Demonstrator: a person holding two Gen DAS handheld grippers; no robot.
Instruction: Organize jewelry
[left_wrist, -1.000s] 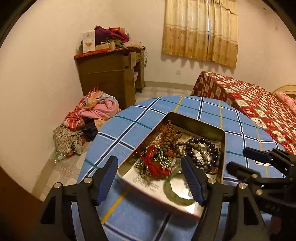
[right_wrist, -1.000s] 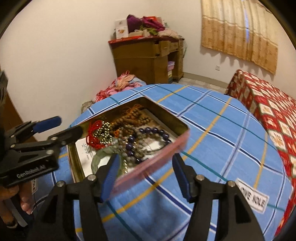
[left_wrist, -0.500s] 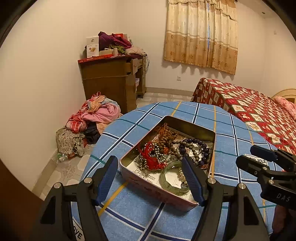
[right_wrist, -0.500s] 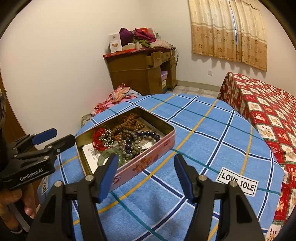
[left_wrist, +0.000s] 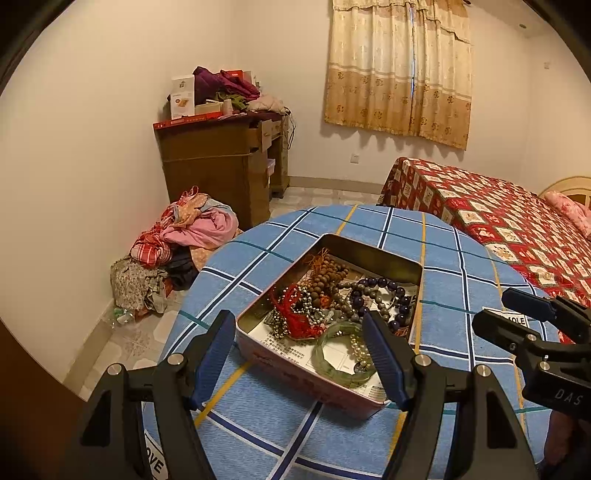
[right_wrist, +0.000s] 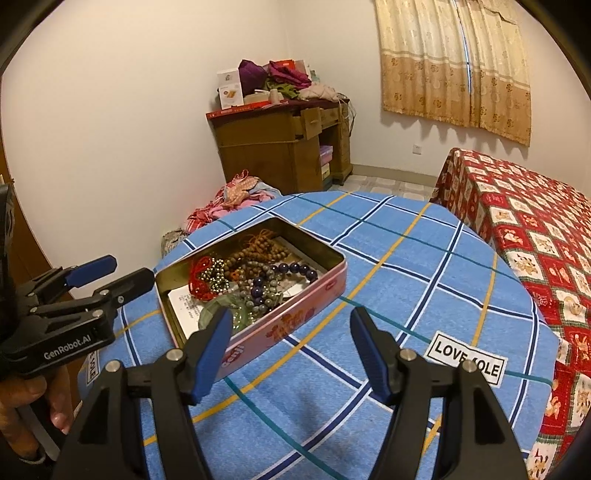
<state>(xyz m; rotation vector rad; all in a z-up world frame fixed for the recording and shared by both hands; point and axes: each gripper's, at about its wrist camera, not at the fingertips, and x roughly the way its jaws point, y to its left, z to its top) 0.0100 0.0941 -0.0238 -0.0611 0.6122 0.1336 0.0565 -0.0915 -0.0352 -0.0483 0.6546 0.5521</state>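
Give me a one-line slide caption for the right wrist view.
Open right gripper hovers before a pink tin of tangled bead bracelets on a blue plaid tablecloth.

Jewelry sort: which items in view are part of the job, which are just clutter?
Job:
- pink tin
- green bangle
- red bead string
- brown bead strand
- purple bead bracelet
- left claw, right claw, both open, empty

Clutter:
- clothes pile
- wooden desk
- bed
- curtain

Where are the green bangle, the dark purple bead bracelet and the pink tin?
green bangle (left_wrist: 334, 363), left wrist view, near rim.
purple bead bracelet (left_wrist: 382, 283), left wrist view, far beads.
pink tin (right_wrist: 295, 323), right wrist view, outer side wall.
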